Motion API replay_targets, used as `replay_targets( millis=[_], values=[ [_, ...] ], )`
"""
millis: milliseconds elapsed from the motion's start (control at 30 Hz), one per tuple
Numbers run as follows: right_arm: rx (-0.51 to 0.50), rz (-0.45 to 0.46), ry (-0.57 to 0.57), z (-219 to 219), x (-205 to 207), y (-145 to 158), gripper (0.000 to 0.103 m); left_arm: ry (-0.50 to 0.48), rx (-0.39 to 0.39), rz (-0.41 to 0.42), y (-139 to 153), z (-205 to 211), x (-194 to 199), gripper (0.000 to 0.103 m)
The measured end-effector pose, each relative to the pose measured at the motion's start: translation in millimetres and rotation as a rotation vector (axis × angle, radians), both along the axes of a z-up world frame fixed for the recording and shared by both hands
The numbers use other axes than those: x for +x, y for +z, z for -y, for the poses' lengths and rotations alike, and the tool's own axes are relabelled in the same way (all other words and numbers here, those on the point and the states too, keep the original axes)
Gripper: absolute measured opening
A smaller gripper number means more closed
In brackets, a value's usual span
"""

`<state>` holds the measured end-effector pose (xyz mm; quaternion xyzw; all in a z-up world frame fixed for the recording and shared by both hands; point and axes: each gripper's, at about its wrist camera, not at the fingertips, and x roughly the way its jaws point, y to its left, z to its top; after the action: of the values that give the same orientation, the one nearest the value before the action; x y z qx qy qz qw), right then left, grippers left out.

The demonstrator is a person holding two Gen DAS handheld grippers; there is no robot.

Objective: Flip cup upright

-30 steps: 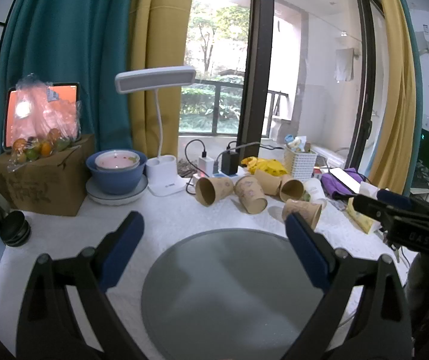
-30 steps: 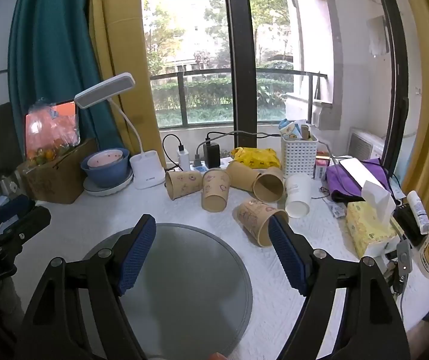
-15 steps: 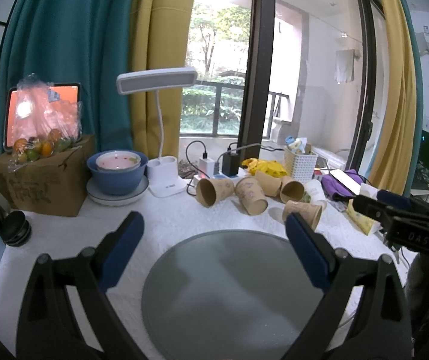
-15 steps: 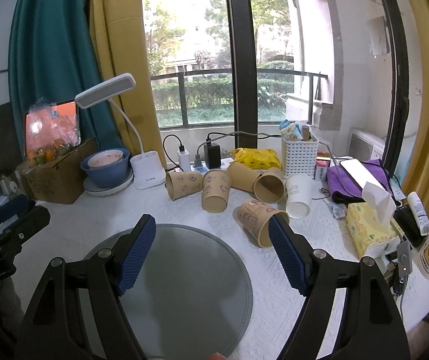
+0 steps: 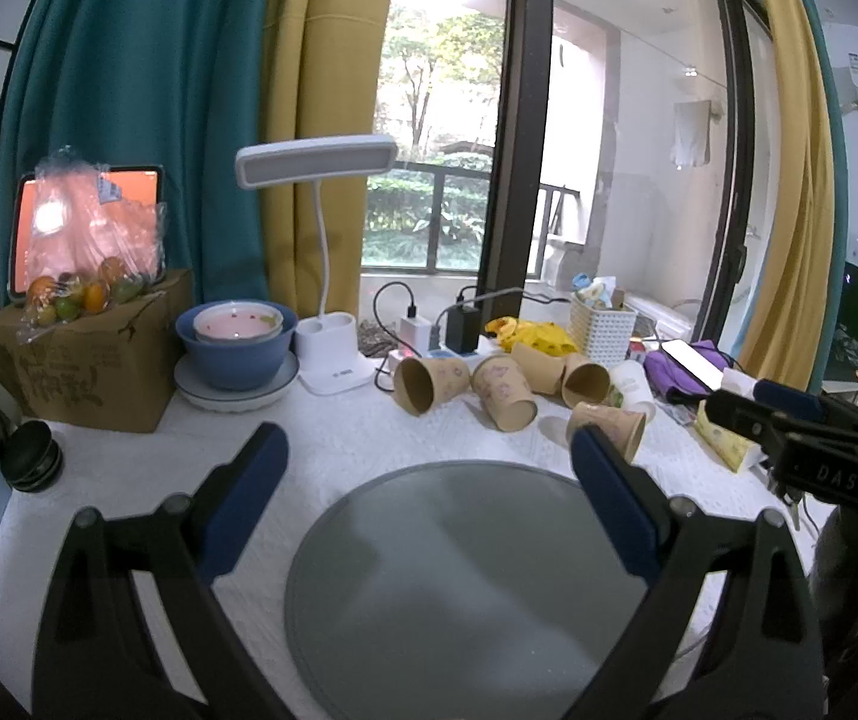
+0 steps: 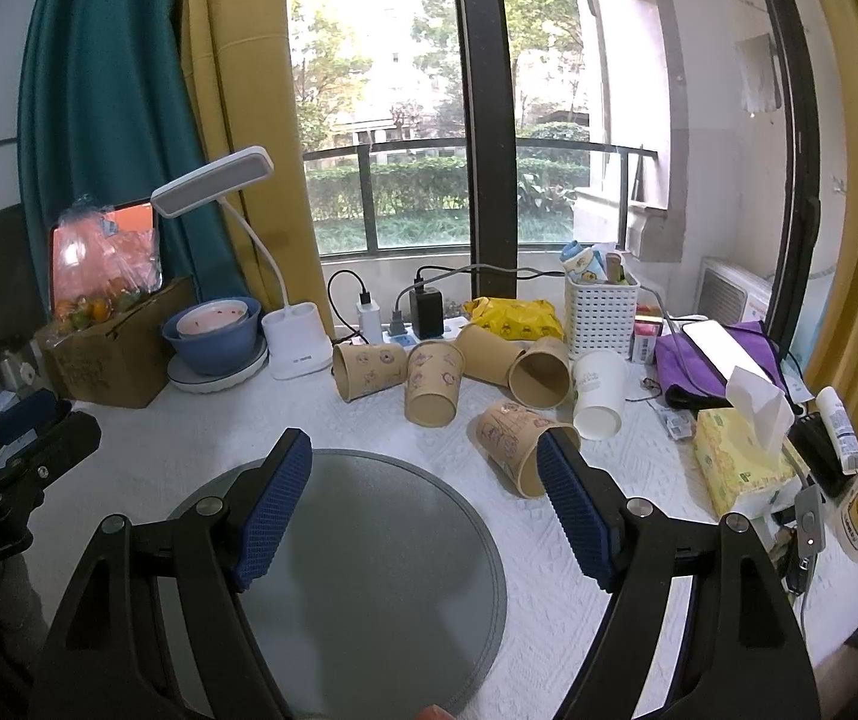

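I have both claws held level over the grey disc (image 6: 369, 570), side by side and pointing toward the window. My left claw (image 5: 429, 504) has its blue pads (image 5: 246, 495) spread wide, nothing between them. My right claw (image 6: 423, 507) is likewise spread wide and holds nothing. From the left view, the right claw sits off to the right, beside the disc; from the right view, the left claw shows at the far left edge.

The cups lie ahead of both claws, past the disc's far rim. The nearest brown cup (image 6: 519, 447) lies on its side just beside my right claw's right pad (image 6: 573, 516), mouth toward me. Four more brown cups (image 6: 435, 381) lie tipped beyond it, with a white cup (image 6: 597, 393) to the right.
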<state>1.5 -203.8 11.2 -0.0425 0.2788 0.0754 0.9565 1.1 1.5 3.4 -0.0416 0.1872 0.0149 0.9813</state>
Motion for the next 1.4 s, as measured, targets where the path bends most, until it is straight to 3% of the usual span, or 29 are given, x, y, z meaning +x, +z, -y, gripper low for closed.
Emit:
replay_targets(
  millis=[333,567,700,967,1200,1400],
  values=[
    [0.006,-0.009,0.002,-1,5,0,0.08,0.003,-0.016,-0.009,-2,-1,3,0.096],
    [0.031,-0.042,-0.014,13,19,-12,0.08,-0.011,-0.048,-0.077,-9,7,21,0.096],
    [0.054,-0.064,-0.031,27,28,-22,0.08,-0.024,-0.022,-0.094,-13,14,36,0.096],
    [0.097,-0.116,-0.062,67,62,-46,0.08,-0.077,0.016,-0.177,-23,39,86,0.096],
    [0.118,-0.161,-0.099,106,95,-65,0.08,-0.123,0.107,-0.285,-33,66,144,0.096],
    [0.128,-0.19,-0.098,128,122,-76,0.08,-0.185,0.119,-0.352,-40,92,192,0.096]
  ],
)
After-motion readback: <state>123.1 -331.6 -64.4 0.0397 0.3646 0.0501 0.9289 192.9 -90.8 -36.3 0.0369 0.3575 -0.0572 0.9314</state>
